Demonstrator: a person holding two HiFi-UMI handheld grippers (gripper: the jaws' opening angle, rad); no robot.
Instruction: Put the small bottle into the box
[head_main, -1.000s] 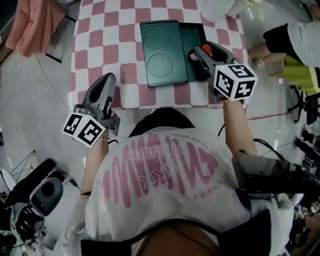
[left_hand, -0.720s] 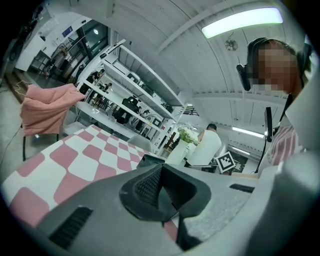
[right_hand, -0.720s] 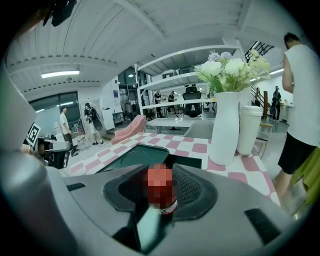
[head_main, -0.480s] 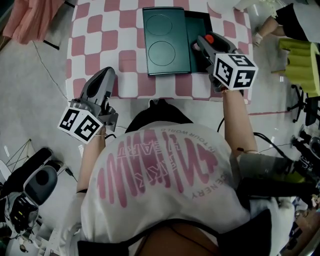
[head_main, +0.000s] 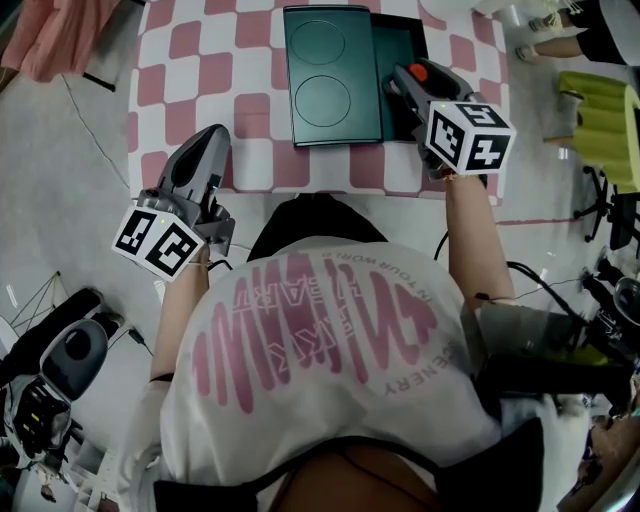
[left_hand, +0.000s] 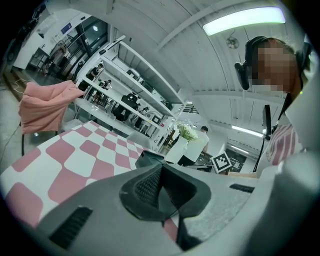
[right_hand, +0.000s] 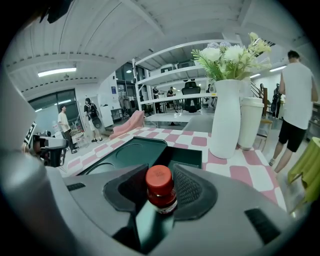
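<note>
Right gripper view shows the small bottle (right_hand: 162, 201) upright between the jaws of the right gripper (right_hand: 160, 196), which clamp its body just below the red cap (right_hand: 159, 179). It hangs at the near side of the box (right_hand: 186, 150); whether it is over the open compartment is hard to tell. It looks light, rigid and smooth-sided, probably slippery, so a hold on the body suits it. The left gripper (left_hand: 160, 192) has its jaws closed on nothing, by the tabletop (left_hand: 65, 165) edge.
</note>
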